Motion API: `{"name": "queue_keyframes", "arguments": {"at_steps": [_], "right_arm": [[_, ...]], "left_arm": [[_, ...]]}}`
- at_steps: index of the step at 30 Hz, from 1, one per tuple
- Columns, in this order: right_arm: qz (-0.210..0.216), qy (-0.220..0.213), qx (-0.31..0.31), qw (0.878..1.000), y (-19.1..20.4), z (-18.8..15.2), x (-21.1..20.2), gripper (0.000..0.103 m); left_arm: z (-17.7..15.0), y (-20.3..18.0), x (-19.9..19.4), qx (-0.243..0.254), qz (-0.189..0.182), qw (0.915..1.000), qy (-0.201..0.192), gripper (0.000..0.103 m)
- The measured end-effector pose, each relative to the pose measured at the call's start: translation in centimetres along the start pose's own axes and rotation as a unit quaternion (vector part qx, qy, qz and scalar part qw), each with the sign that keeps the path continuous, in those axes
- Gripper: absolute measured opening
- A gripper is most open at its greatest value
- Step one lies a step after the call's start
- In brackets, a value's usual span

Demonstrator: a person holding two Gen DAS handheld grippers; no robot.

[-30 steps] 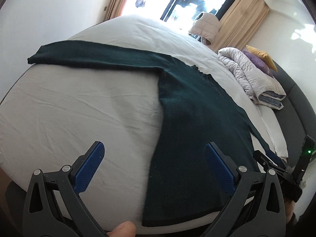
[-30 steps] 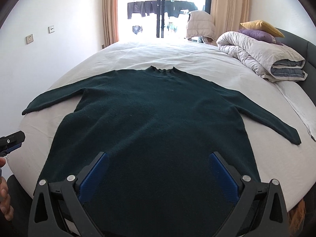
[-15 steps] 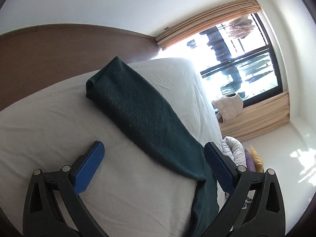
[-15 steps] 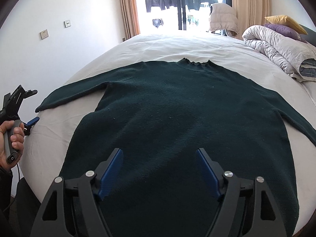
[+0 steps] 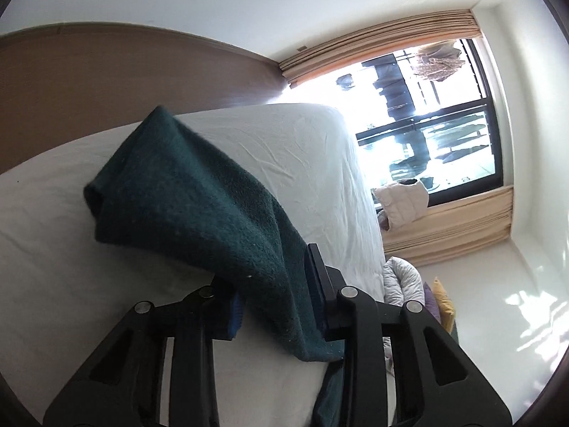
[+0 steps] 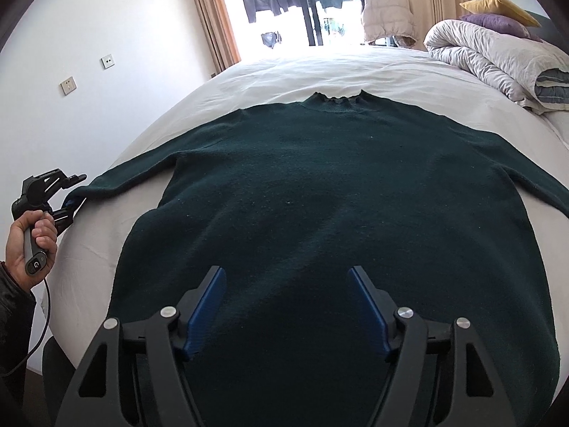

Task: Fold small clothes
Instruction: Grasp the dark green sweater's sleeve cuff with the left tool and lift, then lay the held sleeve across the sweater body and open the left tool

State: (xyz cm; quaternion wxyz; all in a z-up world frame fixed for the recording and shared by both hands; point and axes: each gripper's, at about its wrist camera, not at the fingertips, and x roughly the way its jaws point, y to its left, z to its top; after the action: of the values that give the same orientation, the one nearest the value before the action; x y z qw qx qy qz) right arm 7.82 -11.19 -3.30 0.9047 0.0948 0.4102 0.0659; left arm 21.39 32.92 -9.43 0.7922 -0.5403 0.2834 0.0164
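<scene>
Two grippers work a dark green sweater (image 6: 338, 192) spread flat on the bed (image 6: 284, 71). The left gripper (image 5: 277, 306) pinches its sleeve (image 5: 199, 199); the right gripper (image 6: 288, 306) hovers, jaws apart, above the hem.

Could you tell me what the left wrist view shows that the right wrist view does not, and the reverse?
Only the left wrist view shows the left gripper closed on the sleeve from close up, plus the brown wall panel. Only the right wrist view shows the sweater spread flat, its collar, the open right gripper over its hem, and the left hand. Both show the white bed, window and rolled duvet.
</scene>
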Motion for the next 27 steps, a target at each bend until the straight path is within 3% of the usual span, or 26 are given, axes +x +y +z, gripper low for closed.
{"name": "queue_keyframes", "arguments": {"at_steps": [4, 7, 11, 15, 18, 20, 21, 23, 24, 25, 27], "right_arm": [[0.0, -0.007, 0.033, 0.999, -2.6, -0.4, -0.7, 0.074], [-0.003, -0.017, 0.057, 0.998, -4.9, -0.6, -1.2, 0.074], [-0.011, -0.03, 0.096, 0.995, -8.8, -1.0, -2.1, 0.074], [-0.027, -0.04, 0.129, 0.99, -12.7, -1.6, -3.1, 0.074], [-0.042, -0.044, 0.154, 0.986, -15.7, -2.0, -3.8, 0.074], [-0.052, -0.043, 0.171, 0.983, -17.5, -2.4, -3.9, 0.074], [-0.056, -0.042, 0.178, 0.981, -18.2, -2.4, -3.9, 0.074], [-0.063, -0.04, 0.189, 0.979, -19.4, -2.6, -3.9, 0.074], [-0.064, -0.036, 0.191, 0.979, -19.8, -2.5, -3.8, 0.074], [-0.063, -0.034, 0.192, 0.979, -20.1, -2.3, -3.7, 0.074], [-0.064, -0.034, 0.185, 0.98, -20.6, -1.8, -3.5, 0.077]], "left_arm": [[-2.2, -6.6, 0.3, 0.086, 0.01, 0.9962, -0.011, 0.017], [-5.3, -14.6, 2.5, 0.18, 0.005, 0.9836, -0.006, 0.015], [-13.1, -24.9, 6.8, 0.295, -0.02, 0.9548, 0.03, 0.015], [-25.2, -32.0, 11.8, 0.385, -0.04, 0.9179, 0.085, 0.015], [-35.2, -34.1, 15.6, 0.429, -0.046, 0.8912, 0.14, 0.015], [-42.4, -33.4, 18.2, 0.449, -0.034, 0.8731, 0.186, 0.015], [-45.5, -32.3, 19.3, 0.459, -0.029, 0.8624, 0.211, 0.015], [-51.2, -31.0, 20.9, 0.491, -0.002, 0.8322, 0.257, 0.015], [-53.2, -30.1, 21.7, 0.507, 0.015, 0.817, 0.274, 0.015], [-54.6, -28.8, 21.9, 0.518, 0.024, 0.808, 0.279, 0.016], [-55.9, -27.2, 21.4, 0.525, 0.026, 0.8027, 0.282, 0.017]]}}
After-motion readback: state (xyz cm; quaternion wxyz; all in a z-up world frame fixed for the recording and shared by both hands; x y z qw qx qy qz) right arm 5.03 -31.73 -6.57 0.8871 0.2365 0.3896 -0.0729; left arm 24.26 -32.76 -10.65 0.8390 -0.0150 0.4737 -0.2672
